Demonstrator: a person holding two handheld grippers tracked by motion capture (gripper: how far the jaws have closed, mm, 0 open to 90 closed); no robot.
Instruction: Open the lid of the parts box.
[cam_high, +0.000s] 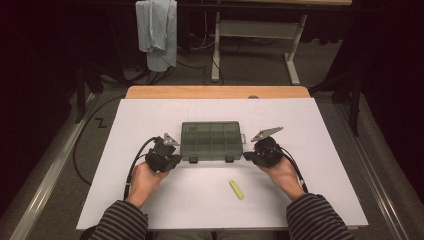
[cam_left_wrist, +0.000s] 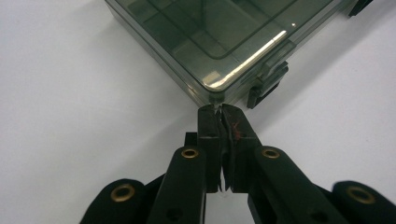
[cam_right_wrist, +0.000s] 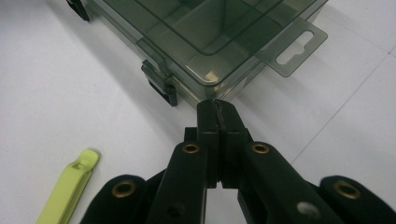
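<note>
Smoky grey-green see-through plastic compartment box is sitting lid down in the middle of the white table sheet, with no brand or lettering readable on it anywhere. Left gripper is parking its tips right at the box's near left corner, jaws pressed fully together with nothing between them. Right gripper is doing the same at the near right corner, pinched closed and empty too. Black latches are sticking out along the front edge, and a clear hang tab is poking off the side. Small lime-green plastic lever is lying near the person's right hand, well apart from the box.
</note>
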